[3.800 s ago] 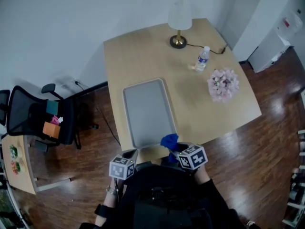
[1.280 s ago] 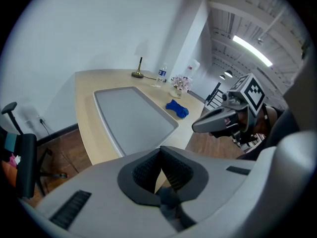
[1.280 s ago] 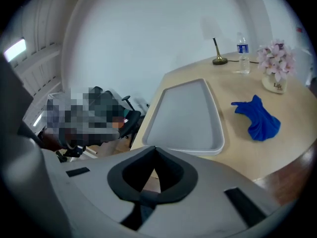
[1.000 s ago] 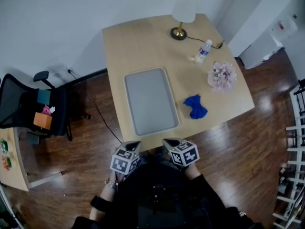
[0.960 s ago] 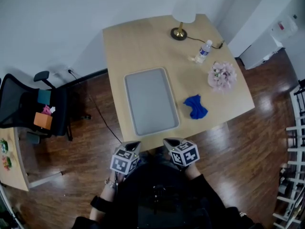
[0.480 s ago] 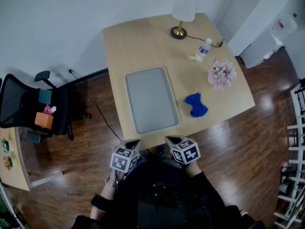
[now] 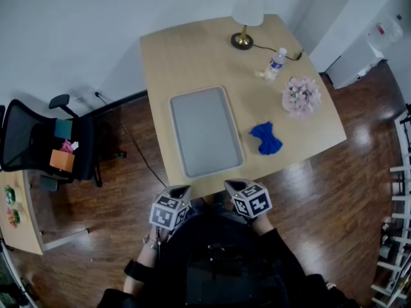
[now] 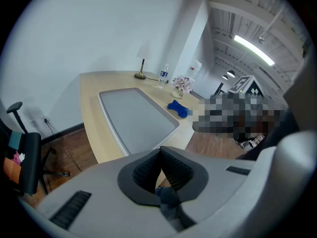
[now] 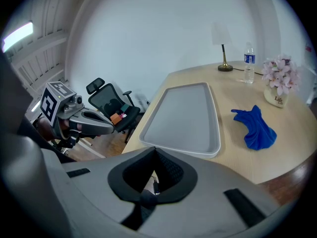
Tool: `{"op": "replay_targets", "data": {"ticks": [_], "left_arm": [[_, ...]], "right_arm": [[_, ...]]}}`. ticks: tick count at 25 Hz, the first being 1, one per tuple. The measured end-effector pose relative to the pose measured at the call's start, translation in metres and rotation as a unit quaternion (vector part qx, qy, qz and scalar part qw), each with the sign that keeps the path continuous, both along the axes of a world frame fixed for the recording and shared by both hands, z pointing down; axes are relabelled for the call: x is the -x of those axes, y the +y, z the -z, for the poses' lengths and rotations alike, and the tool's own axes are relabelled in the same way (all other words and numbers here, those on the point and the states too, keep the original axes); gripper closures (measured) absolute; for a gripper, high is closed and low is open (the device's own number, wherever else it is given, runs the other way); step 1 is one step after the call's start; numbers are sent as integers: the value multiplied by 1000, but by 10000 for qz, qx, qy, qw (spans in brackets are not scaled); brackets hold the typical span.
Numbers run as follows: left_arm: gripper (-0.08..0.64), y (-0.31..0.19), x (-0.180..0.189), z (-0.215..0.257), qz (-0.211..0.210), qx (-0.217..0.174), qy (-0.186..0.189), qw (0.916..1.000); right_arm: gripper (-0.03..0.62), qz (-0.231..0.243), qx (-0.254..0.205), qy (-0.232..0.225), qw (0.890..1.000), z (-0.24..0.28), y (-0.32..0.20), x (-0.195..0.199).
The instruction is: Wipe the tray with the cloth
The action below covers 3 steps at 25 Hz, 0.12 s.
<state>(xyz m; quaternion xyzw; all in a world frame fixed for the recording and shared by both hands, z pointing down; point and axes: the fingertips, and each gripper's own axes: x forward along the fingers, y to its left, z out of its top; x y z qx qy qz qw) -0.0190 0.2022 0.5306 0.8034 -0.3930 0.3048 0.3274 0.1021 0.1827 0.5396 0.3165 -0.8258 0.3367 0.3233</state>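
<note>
A grey rectangular tray (image 7: 205, 132) lies empty in the middle of the wooden table (image 7: 186, 56). The crumpled blue cloth (image 7: 265, 138) rests on the tabletop just right of the tray, with nothing touching it. Both grippers hover off the table's near edge, close to my body. My left gripper (image 7: 180, 190) is shut and empty, below the tray's near left corner. Shut and empty too, my right gripper (image 7: 233, 186) sits near the tray's right corner, short of the cloth. The tray (image 9: 185, 115) and cloth (image 9: 255, 128) show ahead in the right gripper view, and the tray (image 8: 133, 115) and cloth (image 8: 179, 108) in the left gripper view.
At the table's far side stand a lamp (image 7: 243, 18), a water bottle (image 7: 274, 63) and a pot of pink flowers (image 7: 300, 96). A black office chair (image 7: 38, 149) holding small items stands on the wooden floor to the left. A metal shelf (image 7: 401, 236) is at the right.
Since the earliest frame the cloth has left my right gripper and lies on the table right of the tray, and both grippers have drawn back. Over the last second nothing has moved.
</note>
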Motion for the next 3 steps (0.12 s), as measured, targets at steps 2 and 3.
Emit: {"op": "replay_targets", "data": {"ticks": [2, 3], "left_arm": [[557, 1, 0, 1, 10, 3, -2, 10000], [557, 1, -1, 1, 15, 4, -3, 10000]], "right_arm": [[589, 13, -6, -2, 10000, 0, 0, 0], [589, 18, -9, -5, 10000, 0, 0, 0]]}}
